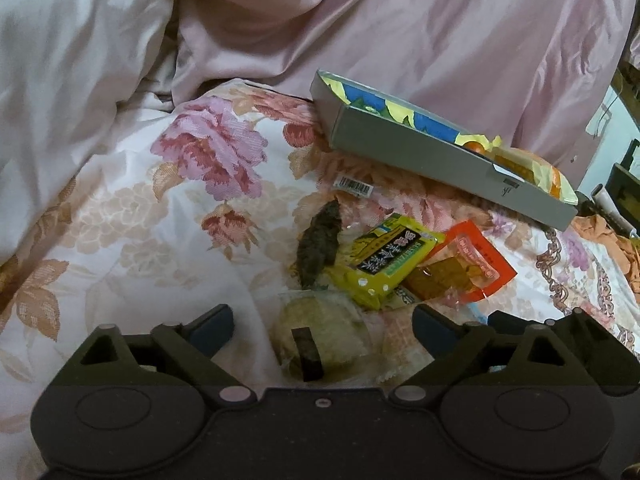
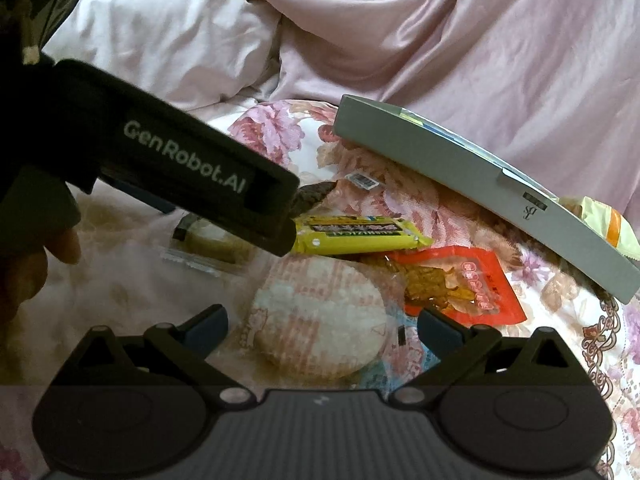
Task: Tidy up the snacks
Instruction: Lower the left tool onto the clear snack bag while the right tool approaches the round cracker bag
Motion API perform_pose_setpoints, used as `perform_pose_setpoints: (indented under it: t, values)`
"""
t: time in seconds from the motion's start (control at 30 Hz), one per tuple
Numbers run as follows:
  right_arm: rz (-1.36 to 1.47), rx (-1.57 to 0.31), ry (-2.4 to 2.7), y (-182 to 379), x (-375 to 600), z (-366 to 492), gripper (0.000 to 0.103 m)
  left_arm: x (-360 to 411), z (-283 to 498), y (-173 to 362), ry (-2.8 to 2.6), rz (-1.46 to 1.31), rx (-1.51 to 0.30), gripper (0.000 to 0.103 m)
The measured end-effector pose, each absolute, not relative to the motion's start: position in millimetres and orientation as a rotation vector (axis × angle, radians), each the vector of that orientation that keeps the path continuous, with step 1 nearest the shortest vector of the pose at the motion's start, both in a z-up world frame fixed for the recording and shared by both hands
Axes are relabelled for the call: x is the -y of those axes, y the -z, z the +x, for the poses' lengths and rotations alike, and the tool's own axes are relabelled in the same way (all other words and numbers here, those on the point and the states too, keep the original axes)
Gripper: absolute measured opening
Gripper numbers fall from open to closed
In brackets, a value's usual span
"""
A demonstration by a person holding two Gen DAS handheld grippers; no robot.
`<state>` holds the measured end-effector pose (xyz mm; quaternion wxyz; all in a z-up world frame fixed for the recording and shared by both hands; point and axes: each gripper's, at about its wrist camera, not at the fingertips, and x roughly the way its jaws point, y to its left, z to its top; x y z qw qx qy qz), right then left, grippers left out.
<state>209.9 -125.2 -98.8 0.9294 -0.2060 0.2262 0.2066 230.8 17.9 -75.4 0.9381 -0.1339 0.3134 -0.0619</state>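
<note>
Left gripper (image 1: 323,326): fingers spread wide, nothing between them, hovering over a pale round cake in clear wrap (image 1: 320,342) on the floral bedsheet (image 1: 120,220). Right gripper (image 2: 322,326): fingers also apart, empty, poised over a round rice cracker in its wrapper (image 2: 320,320).

Snack pile sits on the bed between the grippers and a grey box (image 1: 436,156):
- yellow packet (image 1: 386,266), overlapping the orange packet (image 1: 472,264)
- dark dried snack in clear wrap (image 1: 320,246), just left of the yellow packet
- box is tilted against the pink quilt (image 1: 440,32), already holding colourful packets, one sticking out its right end.

Left gripper body crosses the right wrist view, upper left.
</note>
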Motion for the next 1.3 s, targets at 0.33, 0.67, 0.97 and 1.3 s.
perform_pose_setpoints:
  t: [0.33, 0.67, 0.97, 1.3]
  values:
    - [-0.39, -0.472, -0.435, 99, 127, 210, 0.099, -9, 236, 76, 0.137, -0.219, -0.682, 0.081]
    - [-0.36, -0.493, -0.459, 99, 127, 209, 0.086, -12, 238, 79, 0.12, -0.187, -0.714, 0.063]
    - [-0.351, -0.501, -0.458, 98, 126, 209, 0.084, -2, 232, 73, 0.133, -0.095, -0.707, 0.054]
    - [-0.359, -0.556, -0.412, 92, 130, 202, 0.079, -4, 237, 78, 0.157, -0.127, -0.738, 0.06]
